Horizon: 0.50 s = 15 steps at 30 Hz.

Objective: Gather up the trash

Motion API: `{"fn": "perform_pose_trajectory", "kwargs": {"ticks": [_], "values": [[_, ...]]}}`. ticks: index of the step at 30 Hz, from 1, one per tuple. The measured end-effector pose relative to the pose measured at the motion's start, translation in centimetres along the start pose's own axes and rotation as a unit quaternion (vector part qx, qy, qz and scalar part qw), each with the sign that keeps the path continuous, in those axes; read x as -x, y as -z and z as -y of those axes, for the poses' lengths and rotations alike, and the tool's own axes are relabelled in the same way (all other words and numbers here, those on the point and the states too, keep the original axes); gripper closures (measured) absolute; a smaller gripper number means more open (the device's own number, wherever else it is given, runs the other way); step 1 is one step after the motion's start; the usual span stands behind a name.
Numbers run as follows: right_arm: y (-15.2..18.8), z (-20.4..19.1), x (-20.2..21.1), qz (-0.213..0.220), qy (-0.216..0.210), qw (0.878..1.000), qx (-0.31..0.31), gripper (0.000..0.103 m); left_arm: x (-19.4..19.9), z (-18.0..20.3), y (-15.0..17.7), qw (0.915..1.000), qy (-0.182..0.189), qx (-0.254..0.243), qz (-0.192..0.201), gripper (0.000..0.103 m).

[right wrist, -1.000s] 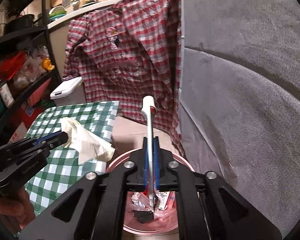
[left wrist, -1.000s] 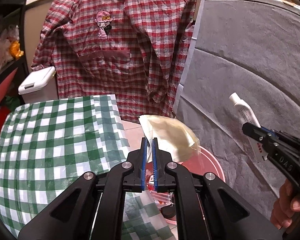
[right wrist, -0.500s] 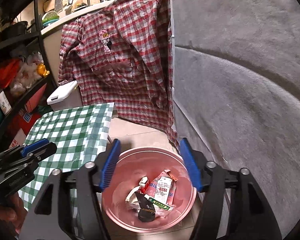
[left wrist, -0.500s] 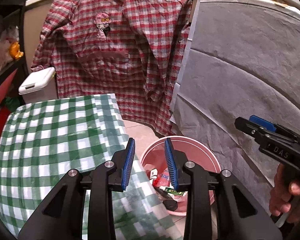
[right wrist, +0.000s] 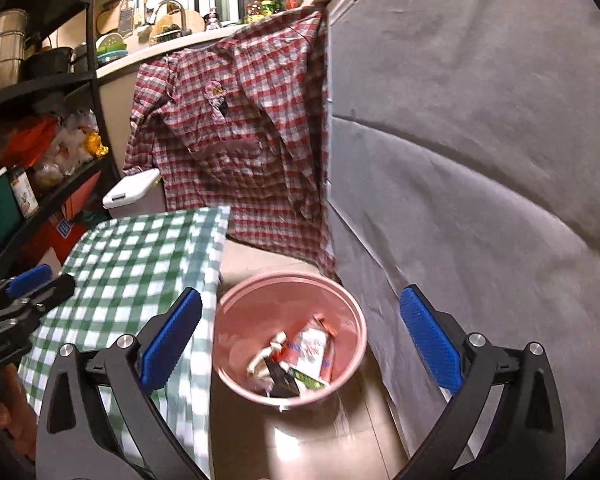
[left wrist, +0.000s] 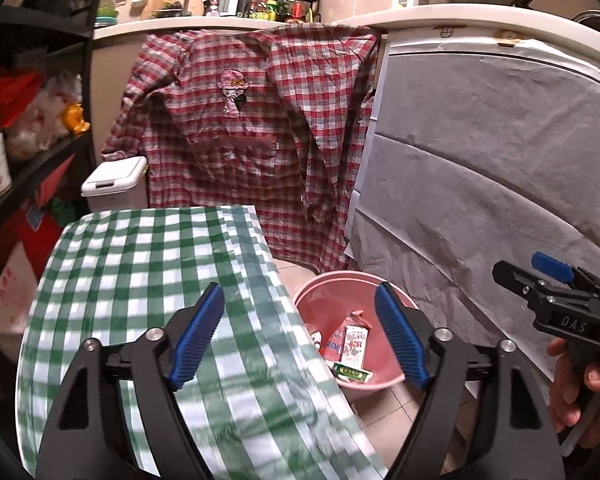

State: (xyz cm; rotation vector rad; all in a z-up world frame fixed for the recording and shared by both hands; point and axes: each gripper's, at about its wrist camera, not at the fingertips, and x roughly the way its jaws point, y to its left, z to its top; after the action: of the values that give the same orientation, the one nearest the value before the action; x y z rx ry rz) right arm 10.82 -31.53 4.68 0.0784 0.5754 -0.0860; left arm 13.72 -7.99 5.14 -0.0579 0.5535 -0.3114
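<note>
While the pink basin [right wrist: 236, 312] stands on the tiled floor [right wrist: 256, 260], everything else can be placed against it. Far to its left a black shelf rack [right wrist: 60, 80] holds bags and jars, and a white lidded bin [right wrist: 130, 194] sits beyond the table, left of the basin. Nearer, directly left of the basin and above its rim, is the table under a green checked cloth [left wrist: 148, 264], whose edge overhangs the basin's left side in the left wrist view. The left tongs [left wrist: 300, 336] hang over that table edge and the basin's left rim; their jaws have just been opening and now stand wide apart with nothing between the blue pads [left wrist: 196, 336]. Inside the basin lies the trash [right wrist: 300, 360]: a white and red carton, a green-printed wrapper, a dark scrap and a pale crumpled piece, bunched toward the basin's near side. The right tongs [right wrist: 296, 344] are above the basin, 1 jaw on each side of it in their own view; they too have just been opening, gape wide and carry nothing. Behind the basin a red checked shirt [left wrist: 252, 128] hangs from a counter edge. Right of the basin a grey cloth [right wrist: 480, 160] covers an upright surface, reaching down to the floor just beside the basin. A hand [left wrist: 576, 400] grips the right tongs' handle, right of the basin.
</note>
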Motion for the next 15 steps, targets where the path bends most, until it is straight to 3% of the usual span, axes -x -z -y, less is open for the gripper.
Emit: {"fn": "perform_pose_trajectory", "kwargs": {"ticks": [5, 9, 15], "values": [[2.4, 0.8, 2.3, -0.006, 0.003, 1.000, -0.026, 0.005, 2.6, 0.0, 2.0, 0.9997, -0.010, 0.024, 0.004, 0.016], [3.5, 0.6, 3.8, 0.005, 0.013, 1.000, -0.012, 0.005, 4.1, -0.5, 3.4, 0.9982, -0.030, 0.052, 0.004, 0.008], [5.0, -0.7, 4.8, 0.007, 0.023, 0.999, 0.022, 0.005, 5.0, 0.0, 5.3, 0.9966, -0.062, 0.053, -0.005, 0.008]]}}
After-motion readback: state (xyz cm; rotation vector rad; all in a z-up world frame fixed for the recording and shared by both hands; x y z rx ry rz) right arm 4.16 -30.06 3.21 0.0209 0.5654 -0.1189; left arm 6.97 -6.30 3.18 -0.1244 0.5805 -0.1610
